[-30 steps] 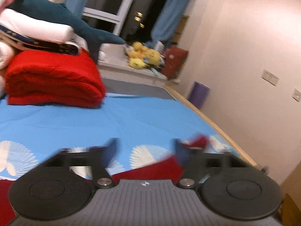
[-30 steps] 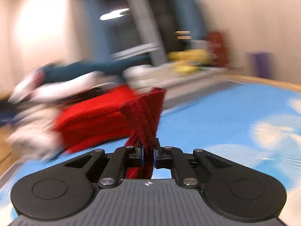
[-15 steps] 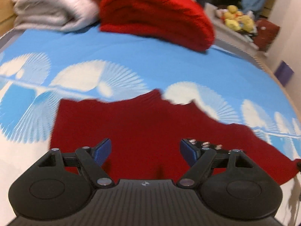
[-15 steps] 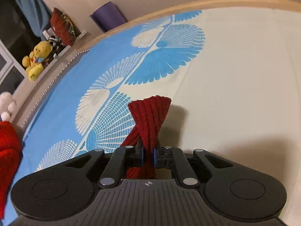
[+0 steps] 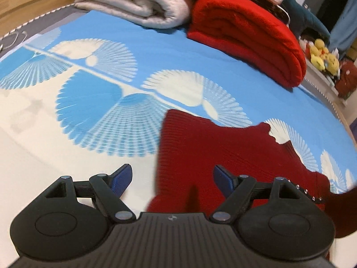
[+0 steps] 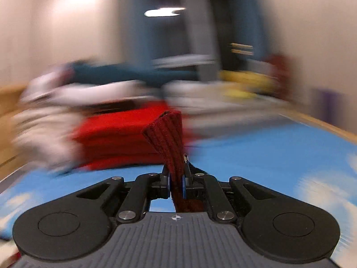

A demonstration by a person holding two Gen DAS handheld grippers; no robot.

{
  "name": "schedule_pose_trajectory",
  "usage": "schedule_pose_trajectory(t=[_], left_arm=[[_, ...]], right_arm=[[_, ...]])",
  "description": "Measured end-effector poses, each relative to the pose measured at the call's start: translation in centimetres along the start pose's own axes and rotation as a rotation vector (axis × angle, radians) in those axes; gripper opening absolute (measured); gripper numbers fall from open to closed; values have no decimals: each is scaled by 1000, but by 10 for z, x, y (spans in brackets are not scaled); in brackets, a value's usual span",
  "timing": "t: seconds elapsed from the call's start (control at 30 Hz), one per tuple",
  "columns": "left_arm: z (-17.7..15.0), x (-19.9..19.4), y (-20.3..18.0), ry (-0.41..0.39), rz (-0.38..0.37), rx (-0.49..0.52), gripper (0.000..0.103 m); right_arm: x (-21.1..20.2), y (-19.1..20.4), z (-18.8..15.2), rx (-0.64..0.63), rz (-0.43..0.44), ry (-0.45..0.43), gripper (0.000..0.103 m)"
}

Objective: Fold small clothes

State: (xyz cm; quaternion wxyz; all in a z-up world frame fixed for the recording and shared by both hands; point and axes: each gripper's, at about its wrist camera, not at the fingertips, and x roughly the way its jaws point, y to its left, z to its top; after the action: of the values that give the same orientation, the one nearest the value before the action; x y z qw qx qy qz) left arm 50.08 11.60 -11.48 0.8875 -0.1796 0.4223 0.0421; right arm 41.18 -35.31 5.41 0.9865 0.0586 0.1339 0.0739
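One blue fan-patterned bedsheet [image 5: 156, 51].

The left tool [image 5: 171, 176] angles downward, jaws wide apart; the right tool [image 6: 176, 184] is opening slightly.

The dark red garment [image 5: 234, 156] is ribbed knit cloth. The bed sheet [image 5: 156, 44] looks smooth and matt. The folded red blanket [image 5: 245, 33] looks fleecy, the grey blanket [image 5: 138, 2] plush.

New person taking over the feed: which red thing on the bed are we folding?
On the blue fan-print bed sheet, skip the bright red folded blanket near the headboard. The dark red ribbed knit garment lies flat just ahead of the open left claw: darker, thinner, unfolded.
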Motion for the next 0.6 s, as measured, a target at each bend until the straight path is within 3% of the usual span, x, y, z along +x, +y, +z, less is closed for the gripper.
schedule_pose_trajectory(t=[0.03,0.07,0.1,0.17,0.23,0.33,0.47,0.6], left_arm=[[0,0,7,-3,-6,-14,84],[1,0,15,-3,-14,-32,84],[1,2,21,-2,-23,-48,84],[1,5,32,13,-51,-73,84],[3,11,38,36,-66,-72,84],[5,17,36,43,-89,-52,84],[5,20,22,40,-147,-32,84],[4,20,-5,17,-222,30,84]], right_arm=[[11,45,0,-67,136,30,15],[18,79,-2,-116,244,63,34],[25,111,-6,-174,319,97,65],[24,145,-14,-281,315,77,84],[17,137,-22,-315,258,16,87],[26,63,-24,-142,115,105,87],[19,-31,-49,51,-206,166,85],[35,-82,-77,166,-319,241,75]])
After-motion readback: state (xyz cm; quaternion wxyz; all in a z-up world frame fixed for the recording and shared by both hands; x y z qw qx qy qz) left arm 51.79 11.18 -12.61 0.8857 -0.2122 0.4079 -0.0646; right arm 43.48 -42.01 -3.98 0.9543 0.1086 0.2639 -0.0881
